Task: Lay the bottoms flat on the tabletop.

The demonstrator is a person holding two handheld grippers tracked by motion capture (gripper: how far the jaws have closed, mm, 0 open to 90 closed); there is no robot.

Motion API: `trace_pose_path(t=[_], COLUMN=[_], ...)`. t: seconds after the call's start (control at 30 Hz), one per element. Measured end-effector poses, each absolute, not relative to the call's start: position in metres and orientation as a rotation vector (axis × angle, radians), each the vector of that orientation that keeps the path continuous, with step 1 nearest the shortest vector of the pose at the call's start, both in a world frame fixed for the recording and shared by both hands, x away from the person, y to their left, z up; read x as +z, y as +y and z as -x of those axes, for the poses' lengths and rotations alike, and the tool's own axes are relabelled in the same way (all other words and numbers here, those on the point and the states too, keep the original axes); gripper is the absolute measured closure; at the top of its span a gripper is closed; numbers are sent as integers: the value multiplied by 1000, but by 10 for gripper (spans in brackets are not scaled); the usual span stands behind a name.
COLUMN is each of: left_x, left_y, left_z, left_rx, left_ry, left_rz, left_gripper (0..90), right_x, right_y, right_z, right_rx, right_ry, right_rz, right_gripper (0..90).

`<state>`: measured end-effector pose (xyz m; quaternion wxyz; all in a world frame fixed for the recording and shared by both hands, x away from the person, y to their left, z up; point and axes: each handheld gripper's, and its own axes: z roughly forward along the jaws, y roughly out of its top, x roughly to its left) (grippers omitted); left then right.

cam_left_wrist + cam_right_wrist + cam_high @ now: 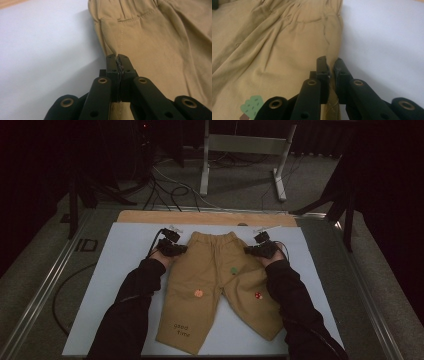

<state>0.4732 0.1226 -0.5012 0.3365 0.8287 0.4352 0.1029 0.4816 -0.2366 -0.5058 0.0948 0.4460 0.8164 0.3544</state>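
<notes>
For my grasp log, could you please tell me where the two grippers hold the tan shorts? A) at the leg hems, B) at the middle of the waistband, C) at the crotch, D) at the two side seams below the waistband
D: the left gripper and the right gripper pinch opposite side edges of the tan shorts just below the waistband.

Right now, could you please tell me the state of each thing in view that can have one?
Tan trousers: spread flat on the mat, waistband away from the person.
Left gripper: shut on the trousers' side edge below the waistband.
Right gripper: closed on the opposite side edge.
White mat: lying flat.
</notes>
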Motion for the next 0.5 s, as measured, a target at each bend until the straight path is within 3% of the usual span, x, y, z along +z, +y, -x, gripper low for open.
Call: trace_pose_path(t=[0.5], left_x=[-477], left_y=[150], left_z=[-491], left_rx=[404], left_ry=[1184], left_rz=[-2147], left_gripper=[895], right_x=[-489], right_y=[-212], right_z=[-489], right_rx=[1143], right_ry=[2380], right_rz=[-1271], right_gripper=[857])
